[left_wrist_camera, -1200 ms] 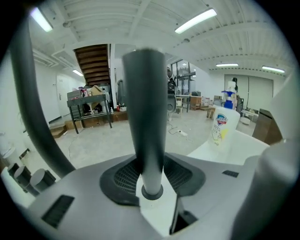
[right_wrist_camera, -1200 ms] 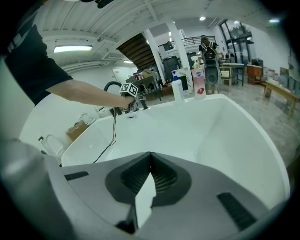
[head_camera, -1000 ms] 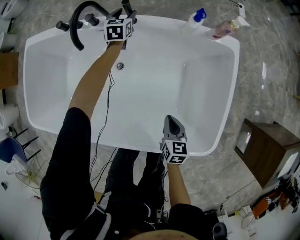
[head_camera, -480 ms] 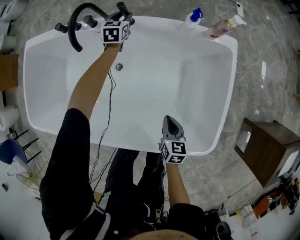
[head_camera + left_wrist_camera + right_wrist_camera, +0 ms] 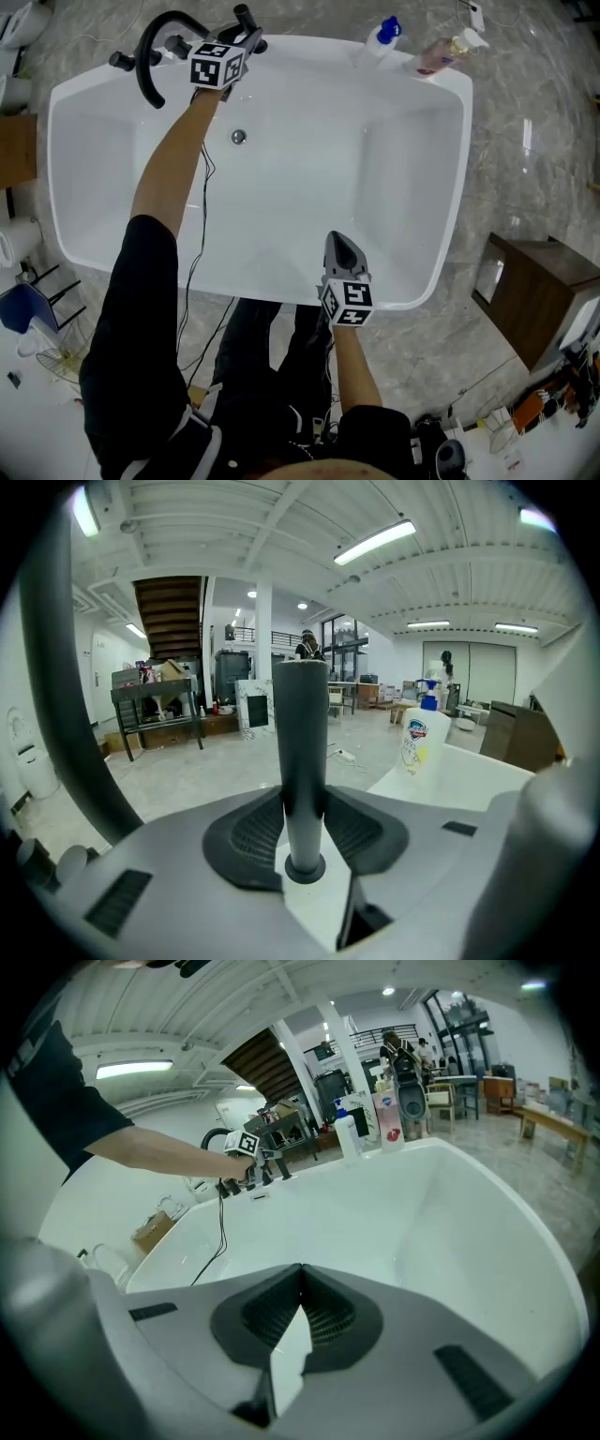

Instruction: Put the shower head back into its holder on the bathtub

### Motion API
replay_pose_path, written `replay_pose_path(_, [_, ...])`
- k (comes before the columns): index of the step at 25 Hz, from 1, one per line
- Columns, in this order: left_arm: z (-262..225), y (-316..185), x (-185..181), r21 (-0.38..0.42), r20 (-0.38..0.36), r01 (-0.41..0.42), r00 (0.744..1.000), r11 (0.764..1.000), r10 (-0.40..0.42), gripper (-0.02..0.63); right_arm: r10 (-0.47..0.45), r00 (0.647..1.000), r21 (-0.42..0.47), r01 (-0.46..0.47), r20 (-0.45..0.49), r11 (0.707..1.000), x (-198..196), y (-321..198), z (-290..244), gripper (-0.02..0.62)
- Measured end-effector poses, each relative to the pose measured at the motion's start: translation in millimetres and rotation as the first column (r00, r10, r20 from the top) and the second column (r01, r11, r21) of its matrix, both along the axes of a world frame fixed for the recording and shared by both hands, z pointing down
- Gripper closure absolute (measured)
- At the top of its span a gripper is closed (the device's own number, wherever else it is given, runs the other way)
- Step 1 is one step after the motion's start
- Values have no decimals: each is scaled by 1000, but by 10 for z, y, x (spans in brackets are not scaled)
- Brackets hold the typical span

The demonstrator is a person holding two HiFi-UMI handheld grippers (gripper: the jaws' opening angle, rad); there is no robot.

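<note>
Leftward along the far rim of the white bathtub [image 5: 319,45] is where the left gripper [image 5: 246,37] has shifted since a second ago, rolling a little as it went. Its jaws, then spread wide, have come in on the shower head [image 5: 246,15]. The right gripper [image 5: 339,240] has not moved.

Seen from the left gripper view, the shower head [image 5: 302,752] is a dark grey rod standing upright, dead centre between the jaws. A ribbed pad [image 5: 248,832] presses on it from each side, so the left gripper [image 5: 302,829] is pinching it. Just below the jaws, the rod's lower end meets a dark round collar. Whether that collar is the holder cannot be told. Left of the jaws curves the black faucet spout [image 5: 150,47]. Beyond the jaws to the right, a white bottle with a blue cap [image 5: 420,742] stands on the tub's rim. From the head view, a pink bottle [image 5: 441,56] stands beside it.

The right gripper hovers at the tub's near rim, well apart from the shower head. Its jaws [image 5: 298,1283] are pressed together with nothing between them. Ahead of those jaws lies the tub's bare white basin [image 5: 422,1204]. The person's outstretched left arm shows beyond it. A thin black cable [image 5: 202,220] hangs from that arm into the tub, passing near the drain [image 5: 239,137].
</note>
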State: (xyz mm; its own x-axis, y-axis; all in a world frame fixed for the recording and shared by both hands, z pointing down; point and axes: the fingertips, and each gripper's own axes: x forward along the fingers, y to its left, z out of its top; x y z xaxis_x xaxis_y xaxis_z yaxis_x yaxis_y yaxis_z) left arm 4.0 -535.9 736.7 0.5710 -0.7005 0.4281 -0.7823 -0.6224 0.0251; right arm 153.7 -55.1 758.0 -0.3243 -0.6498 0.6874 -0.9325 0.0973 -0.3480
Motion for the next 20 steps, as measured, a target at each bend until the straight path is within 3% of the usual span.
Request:
replay_pose_path(3, [2,11,7,16,26,31,999,999,-32,449,4,1000,6,-4,-5,1000,12,-4,-33,586])
replay_pose_path(6, [-30,23,-17,28,30,78,996,997,-79,372,14,1000,15,-14,-8,1000,44,4,-77,586])
replay_pose_path(9, [-107,112,-53,28,2,126,992,992,-126,350,21,1000,26,-20,-9,999,56,27,-147,586])
replay_pose_path(13, [-222,384,-29,11,-40,138,990,990,-137,350,31,999,52,-30,-11,998,59,62,-299,586])
replay_pose_path(18, [-349,910,16,-16,-32,100,994,995,-100,353,36,999,71,-35,-5,997,50,118,-471,586])
replay_pose_path(20, [-413,1115,-10,-37,-30,94,995,995,-96,419,29,1000,78,-28,-8,997,28,118,-542,586])
